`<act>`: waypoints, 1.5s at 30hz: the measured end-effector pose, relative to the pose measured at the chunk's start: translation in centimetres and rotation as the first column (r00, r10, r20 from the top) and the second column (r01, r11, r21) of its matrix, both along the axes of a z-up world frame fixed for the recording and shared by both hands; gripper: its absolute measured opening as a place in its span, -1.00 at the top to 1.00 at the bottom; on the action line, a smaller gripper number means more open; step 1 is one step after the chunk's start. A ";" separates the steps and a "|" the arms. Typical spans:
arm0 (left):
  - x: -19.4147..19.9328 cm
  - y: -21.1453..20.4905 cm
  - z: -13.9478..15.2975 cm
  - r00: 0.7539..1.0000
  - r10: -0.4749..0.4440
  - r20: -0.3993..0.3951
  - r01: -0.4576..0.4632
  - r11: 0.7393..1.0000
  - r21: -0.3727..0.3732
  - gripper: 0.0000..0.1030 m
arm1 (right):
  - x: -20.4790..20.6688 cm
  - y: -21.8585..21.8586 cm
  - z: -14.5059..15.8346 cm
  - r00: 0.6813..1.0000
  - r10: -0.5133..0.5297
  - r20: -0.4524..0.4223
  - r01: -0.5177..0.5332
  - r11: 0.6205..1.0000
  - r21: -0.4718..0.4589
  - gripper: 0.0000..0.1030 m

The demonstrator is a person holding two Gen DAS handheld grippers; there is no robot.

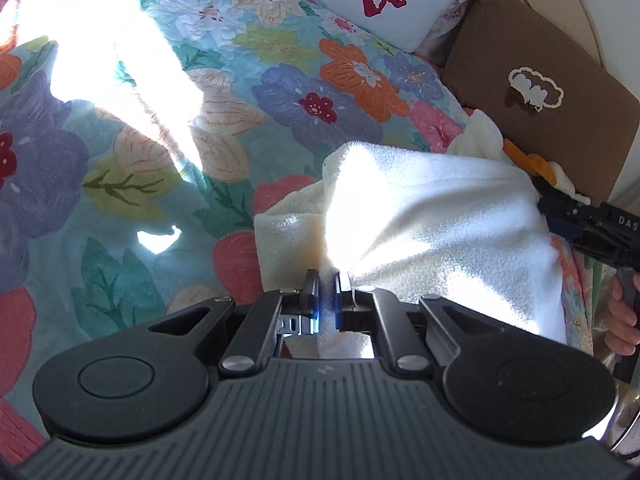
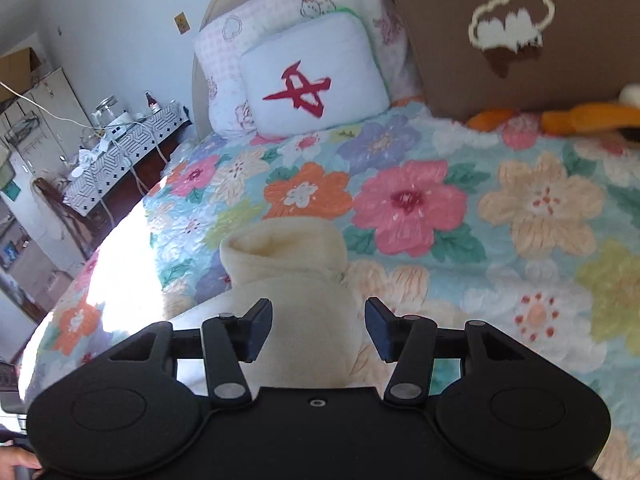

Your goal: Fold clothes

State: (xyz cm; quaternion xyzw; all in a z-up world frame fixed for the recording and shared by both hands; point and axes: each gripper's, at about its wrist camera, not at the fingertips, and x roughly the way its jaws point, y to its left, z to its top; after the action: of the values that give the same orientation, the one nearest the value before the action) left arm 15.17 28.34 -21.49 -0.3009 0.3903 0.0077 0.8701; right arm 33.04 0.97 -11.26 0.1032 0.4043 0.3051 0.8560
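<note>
Cream fleece garment (image 1: 432, 216) pinched by left gripper (image 1: 328, 284); right gripper (image 2: 318, 322) spread wide over it, nothing grasped; floral quilt (image 1: 160, 140) beneath.

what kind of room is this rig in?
Most likely a home bedroom: a bed with a floral quilt, pillows stacked against a headboard, and a cluttered side table by the wall.

Cream fleece garment (image 1: 432, 216), bunched, on bed
</note>
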 end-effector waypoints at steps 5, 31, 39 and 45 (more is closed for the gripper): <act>-0.1 0.4 0.0 1.000 0.016 0.003 -0.016 1.000 -0.026 0.87 | -0.6 2.4 -0.7 0.992 0.058 0.112 -0.053 0.997 -0.054 0.64; 4.7 0.3 -0.3 0.993 -0.081 0.089 0.090 0.990 -0.107 0.53 | 1.0 0.4 -6.6 0.974 0.056 -0.220 -0.047 0.998 0.047 -0.93; 5.7 -1.7 4.2 0.942 -0.210 0.263 0.197 0.978 0.075 0.56 | -2.4 -0.3 -5.3 0.997 0.002 0.076 0.001 0.999 -0.038 -0.47; 5.7 0.1 -0.6 0.991 -0.102 0.086 0.100 0.995 0.026 0.28 | -7.0 0.4 -2.4 0.961 -0.004 0.278 0.038 0.992 -0.117 -0.47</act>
State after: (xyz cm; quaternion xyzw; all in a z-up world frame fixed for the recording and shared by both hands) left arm 20.89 28.44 -22.12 -0.2715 0.3665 -0.0454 0.8888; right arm 26.04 1.42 -13.65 0.0116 0.2971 0.2823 0.9121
